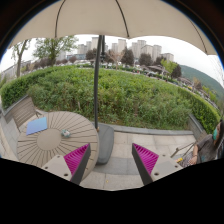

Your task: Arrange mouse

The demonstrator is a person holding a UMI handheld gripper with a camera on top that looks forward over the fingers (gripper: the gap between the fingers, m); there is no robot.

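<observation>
A round slatted wooden table [50,148] stands ahead and to the left of my fingers. A flat blue-grey mouse pad [36,125] lies on its far side. Near the table's middle sits a small pale object [66,133], possibly the mouse, too small to be sure. My gripper [111,152] hangs above the paved floor, well short of the table and to its right. It is open, the magenta pads [77,158] wide apart with nothing between them.
An umbrella pole [97,95] rises from a grey base [104,146] just ahead of the fingers, under a wide canopy [120,18]. A chair [20,108] stands behind the table, another chair [200,142] at the right. A green hedge [130,98] borders the patio.
</observation>
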